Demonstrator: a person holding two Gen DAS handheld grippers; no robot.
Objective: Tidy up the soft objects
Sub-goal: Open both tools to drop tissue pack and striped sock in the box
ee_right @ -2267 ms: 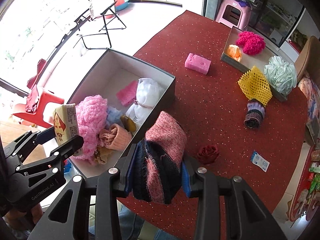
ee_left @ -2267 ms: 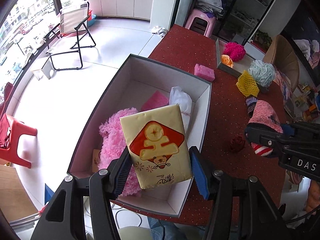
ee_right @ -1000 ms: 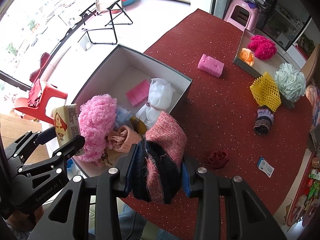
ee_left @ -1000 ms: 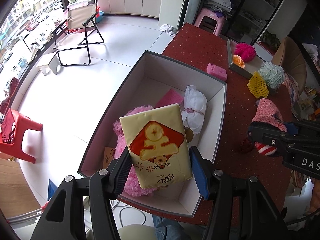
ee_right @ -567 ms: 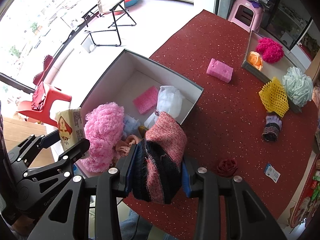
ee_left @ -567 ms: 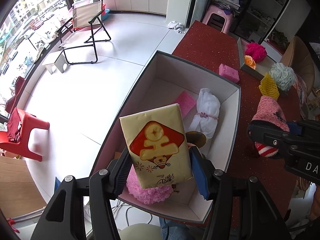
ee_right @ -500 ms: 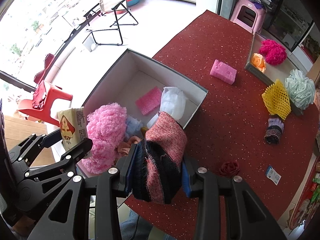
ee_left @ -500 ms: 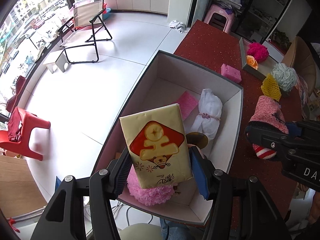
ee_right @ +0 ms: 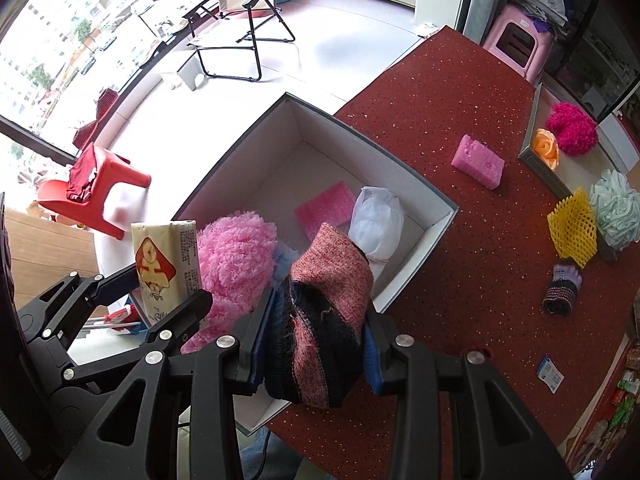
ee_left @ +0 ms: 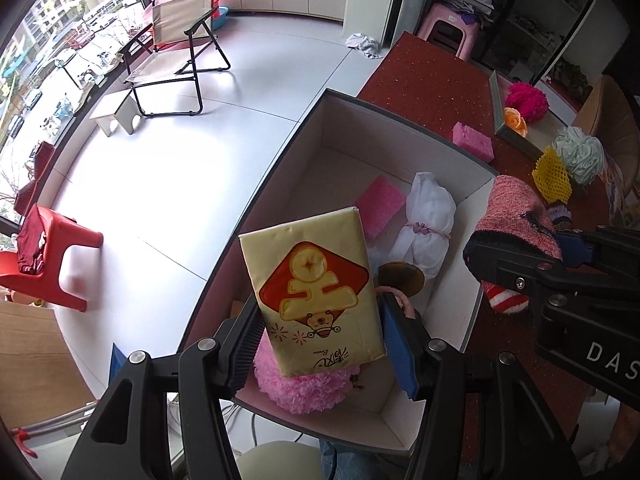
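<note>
My left gripper [ee_left: 320, 336] is shut on a yellow tissue pack [ee_left: 314, 288] with a red diamond print, held above the near end of the open white box [ee_left: 404, 120]. My right gripper [ee_right: 316, 344] is shut on a pink and black knitted sock [ee_right: 324, 320], held over the box's near right rim [ee_right: 416, 264]. Both also show in the other view: the tissue pack [ee_right: 166, 264] and the sock [ee_left: 516, 224]. In the box lie a fluffy pink item [ee_right: 236, 256], a pink sponge sheet [ee_right: 324, 208] and a white bundle [ee_right: 378, 220].
On the red table [ee_right: 460, 120] lie a pink sponge [ee_right: 478, 160], a yellow net [ee_right: 572, 226], a mint bath pouf [ee_right: 618, 208], a striped knitted item [ee_right: 562, 288] and a tray [ee_right: 548, 176] with an orange flower and a magenta pouf. A red stool [ee_right: 96, 192] stands on the floor.
Both grippers have moved forward along the box with their loads; the box now sits nearer and lower in both views. Grips are unchanged.
</note>
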